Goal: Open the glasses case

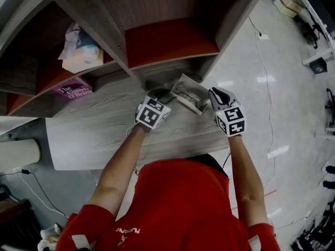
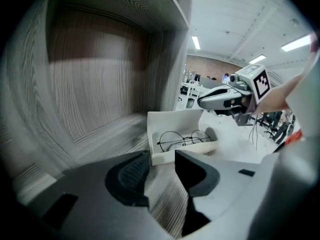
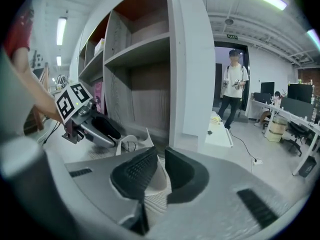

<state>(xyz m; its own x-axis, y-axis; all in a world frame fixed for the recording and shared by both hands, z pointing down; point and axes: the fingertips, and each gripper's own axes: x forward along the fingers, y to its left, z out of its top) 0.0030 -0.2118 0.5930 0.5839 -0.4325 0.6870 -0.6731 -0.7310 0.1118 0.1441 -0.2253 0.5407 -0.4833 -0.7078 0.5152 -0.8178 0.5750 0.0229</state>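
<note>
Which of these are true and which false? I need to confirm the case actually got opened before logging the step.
The glasses case is open. True.
It is empty. False: glasses lie inside.
The left gripper has its jaws clamped on the case. False: they stand apart with nothing between them.
Part of the case sits between the jaws of the right gripper. True.
The case lies on the floor. False: it rests on the wooden surface.

glasses case [image 2: 172, 118]: 1 | glasses [image 2: 182, 139]: 1 | claws: 2, left claw [image 2: 161, 174], right claw [image 3: 161, 171] | pink book [image 1: 73, 89]: 1 | plastic bag [image 1: 78, 48]: 1
</note>
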